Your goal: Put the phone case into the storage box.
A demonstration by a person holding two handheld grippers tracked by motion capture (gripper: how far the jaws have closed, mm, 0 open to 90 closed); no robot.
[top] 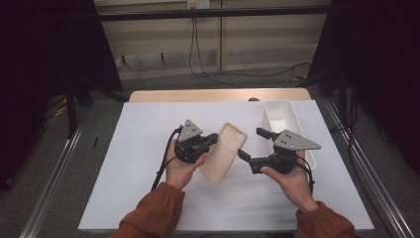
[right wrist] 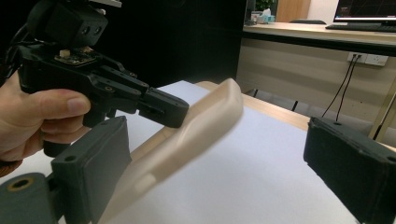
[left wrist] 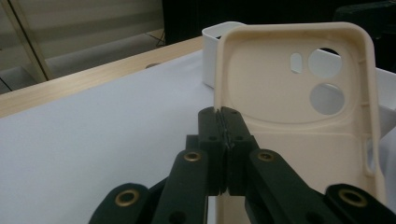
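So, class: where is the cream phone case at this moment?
In the high view the phone case is held off the table near its middle, pinched at one edge by the left gripper, with the open right gripper beside it and the white bin further right.

A lab-like recording room: a white-covered wooden table (top: pixel 148 148) framed by black curtains (top: pixel 44 44), metal rails (top: pixel 54 168), trailing black cables (top: pixel 198 44), wall sockets (right wrist: pixel 366 58) and a desk monitor (right wrist: pixel 366 11).

Matt cream plastic phone case (top: pixel 224 151); smooth white plastic bin (top: pixel 285 119); wooden table edge (top: pixel 218 95).

White bin (top: pixel 285 119) on the white table mat (top: pixel 138 148).
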